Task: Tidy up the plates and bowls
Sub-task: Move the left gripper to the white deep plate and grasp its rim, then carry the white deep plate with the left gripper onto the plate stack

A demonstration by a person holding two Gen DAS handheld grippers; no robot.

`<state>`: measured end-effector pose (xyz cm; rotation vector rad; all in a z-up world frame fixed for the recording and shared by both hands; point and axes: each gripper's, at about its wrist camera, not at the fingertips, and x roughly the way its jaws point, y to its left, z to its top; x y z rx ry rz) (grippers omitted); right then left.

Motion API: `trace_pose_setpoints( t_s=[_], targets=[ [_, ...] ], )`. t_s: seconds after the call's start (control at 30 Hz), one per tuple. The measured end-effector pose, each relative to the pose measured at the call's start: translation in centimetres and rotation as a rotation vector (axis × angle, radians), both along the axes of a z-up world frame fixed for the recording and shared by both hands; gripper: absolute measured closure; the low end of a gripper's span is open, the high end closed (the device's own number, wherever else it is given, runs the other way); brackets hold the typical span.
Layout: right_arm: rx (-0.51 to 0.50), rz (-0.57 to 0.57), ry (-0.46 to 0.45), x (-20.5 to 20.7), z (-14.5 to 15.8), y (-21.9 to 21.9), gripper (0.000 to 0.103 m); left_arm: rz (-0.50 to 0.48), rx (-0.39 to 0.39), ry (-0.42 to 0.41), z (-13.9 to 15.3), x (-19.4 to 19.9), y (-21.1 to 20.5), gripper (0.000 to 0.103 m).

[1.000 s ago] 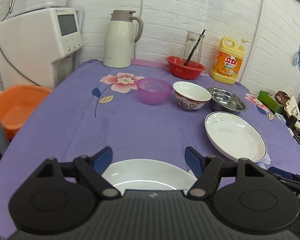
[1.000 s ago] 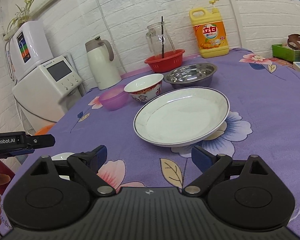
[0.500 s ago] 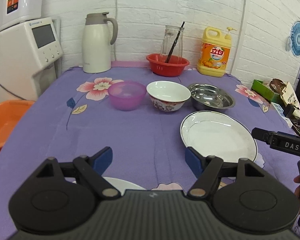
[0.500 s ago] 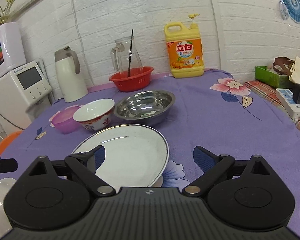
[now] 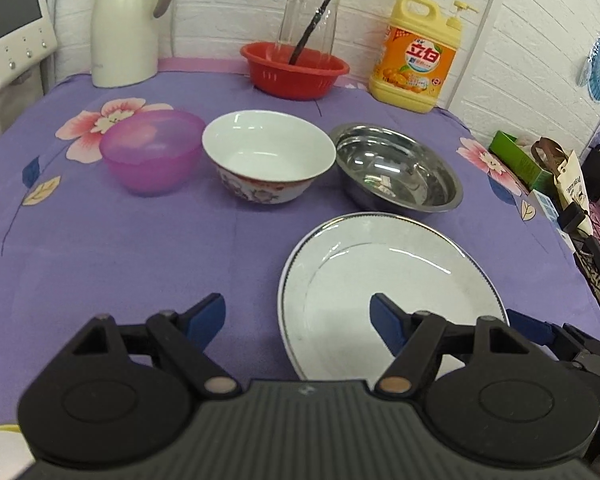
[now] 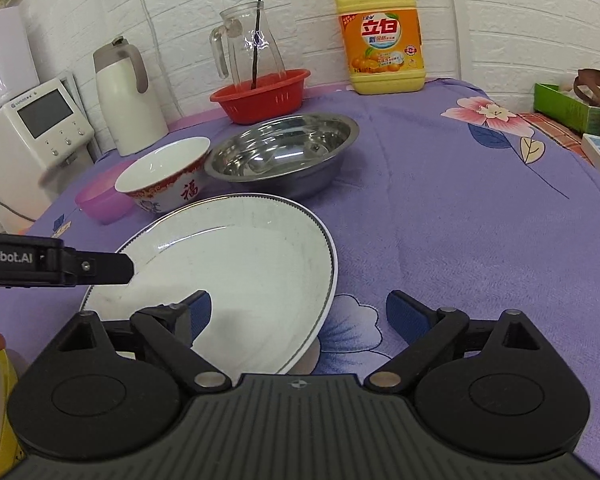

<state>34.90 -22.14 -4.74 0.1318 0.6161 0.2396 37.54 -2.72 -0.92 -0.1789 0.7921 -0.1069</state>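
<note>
Left wrist: left gripper (image 5: 298, 318) wide open, empty, above near rim of white plate (image 5: 388, 292); purple bowl (image 5: 153, 151), china bowl (image 5: 269, 156), steel bowl (image 5: 398, 166) unstacked in row behind. Right wrist: right gripper (image 6: 298, 316) wide open, empty, straddling plate edge. Nothing stacked yet.

Along the white brick wall ahead of me stand a cream thermos jug (image 5: 126, 24), a red plastic basket (image 5: 294, 70) holding a glass pitcher (image 5: 311, 12) with a dark stick in it, and a yellow dish-soap bottle (image 5: 416, 54). A white appliance with a screen (image 6: 40, 130), perhaps a water dispenser, sits beside the purple floral tablecloth (image 6: 460, 216).
</note>
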Motion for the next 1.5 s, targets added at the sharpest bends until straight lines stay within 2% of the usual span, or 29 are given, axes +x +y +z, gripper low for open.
trace_pose_setpoints(
  t_s=[0.27, 0.37, 0.53, 0.6, 0.67, 0.73, 0.8, 0.93, 1.3, 1.5],
  targets=[
    [-0.104, 0.017, -0.012, 0.5, -0.3, 1.8, 0.000, -0.015, 0.038, 0.040, -1.7, 1.5, -0.7, 0.035],
    [-0.138, 0.026, -0.020, 0.7, -0.4, 2.5, 0.000, -0.016, 0.066, 0.028, -2.0, 1.6, -0.8, 0.035],
    [-0.140, 0.027, -0.025, 0.7, -0.4, 2.6, 0.000, -0.024, 0.105, 0.017, -2.1, 1.5, -1.3, 0.038],
    [-0.134, 0.056, -0.029, 0.4, -0.3, 3.1, 0.000, -0.047, 0.113, 0.009, -2.0, 1.4, -1.8, 0.046],
    [-0.138, 0.063, -0.030, 0.1, -0.3, 3.8, 0.000, -0.077, 0.111, 0.012, -1.9, 1.2, -2.6, 0.049],
    [-0.121, 0.061, -0.028, -0.1, -0.2, 3.6, 0.000, -0.065, 0.108, 0.021, -1.8, 1.2, -2.6, 0.050],
    [-0.092, 0.059, -0.015, -0.5, 0.1, 3.3, 0.000, -0.058, 0.083, 0.038, -1.6, 1.0, -2.3, 0.055],
    [-0.068, 0.055, -0.020, -2.0, 0.6, 3.7, 0.000, -0.054, 0.115, 0.008, -0.8, -0.5, -2.4, 0.055],
    [-0.068, 0.031, -0.073, -6.6, 2.9, 5.4, 0.000, -0.052, 0.049, -0.034, 1.2, -5.1, -0.1, 0.056],
    [-0.069, 0.062, -0.116, -9.4, 4.2, 8.3, 0.000, -0.021, 0.051, -0.085, 2.8, -9.0, 3.0, 0.056]
  ],
)
